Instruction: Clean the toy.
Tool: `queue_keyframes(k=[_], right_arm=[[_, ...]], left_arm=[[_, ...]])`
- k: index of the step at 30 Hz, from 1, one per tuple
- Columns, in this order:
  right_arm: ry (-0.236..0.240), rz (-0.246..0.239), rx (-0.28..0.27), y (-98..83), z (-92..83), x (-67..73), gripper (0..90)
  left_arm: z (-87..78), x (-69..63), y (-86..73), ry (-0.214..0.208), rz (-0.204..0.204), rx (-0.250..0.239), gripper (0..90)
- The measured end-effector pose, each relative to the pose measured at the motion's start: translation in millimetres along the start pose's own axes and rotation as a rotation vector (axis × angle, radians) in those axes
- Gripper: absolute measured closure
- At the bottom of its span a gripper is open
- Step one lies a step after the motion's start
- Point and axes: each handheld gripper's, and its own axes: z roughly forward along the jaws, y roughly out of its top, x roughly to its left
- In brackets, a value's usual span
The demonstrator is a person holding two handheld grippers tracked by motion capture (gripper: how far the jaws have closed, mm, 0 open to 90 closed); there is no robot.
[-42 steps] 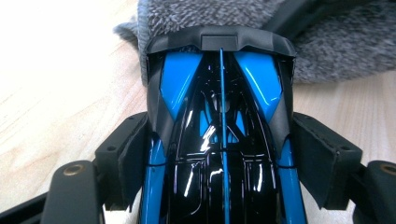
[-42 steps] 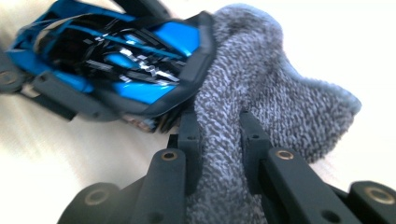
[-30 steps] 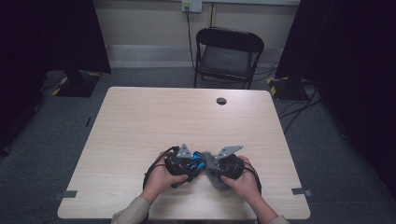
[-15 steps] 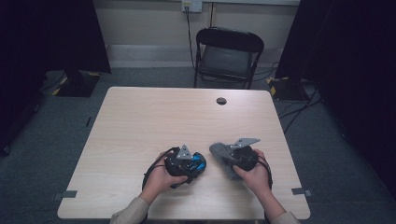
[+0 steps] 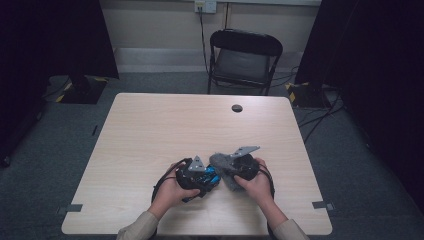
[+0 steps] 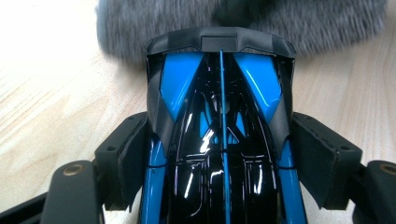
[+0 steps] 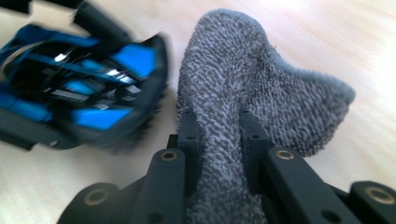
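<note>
Right gripper [image 7: 218, 135] first: its two black jaws are clamped tight on a bunched fold of grey cloth [image 7: 261, 93], the fuzzy fabric squeezed between the pads and fanning out beyond them over the pale wood. Just beside that cloth, at the left of the right gripper view, sits the blue and black toy car [image 7: 88, 88], blurred, its dark end right against the cloth's edge. Over to the left gripper [image 6: 219, 158]: its jaws are grasping that same car [image 6: 219, 116], one pad pressed on each flank of the glossy body, the car's nose pointing away toward the grey cloth [image 6: 140, 28] that lies across the top of the view, touching or very nearly so. From the high view, both hands are low on the near half of the table [image 5: 150, 130], left gripper [image 5: 212, 176] and right gripper [image 5: 220, 167] close together, the car [image 5: 209, 176] and cloth [image 5: 227, 172] meeting between them. Farther out, a small dark round spot [image 5: 237, 108] sits near the far edge of the tabletop, and behind the table stands a black folding chair [image 5: 243, 57] on the grey carpet.
</note>
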Motion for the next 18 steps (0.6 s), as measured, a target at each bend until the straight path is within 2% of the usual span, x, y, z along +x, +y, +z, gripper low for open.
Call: queue_keyframes(k=[1, 7, 18], right_arm=[[0.006, -0.03, 0.016, 0.6, 2.9, 7.1, 75.7], [0.023, -0.055, 0.012, -1.4, 0.2, 11.8, 75.7], [0.033, -0.061, 0.013, -11.2, -7.7, 15.6, 75.8]], left_arm=[[-0.6, 0.2, -0.3, 0.001, -0.007, -0.004, 25.3], [0.4, -0.3, 0.4, 0.005, -0.005, 0.005, 25.3], [2.2, 0.5, 0.7, 0.007, -0.017, 0.008, 25.3]])
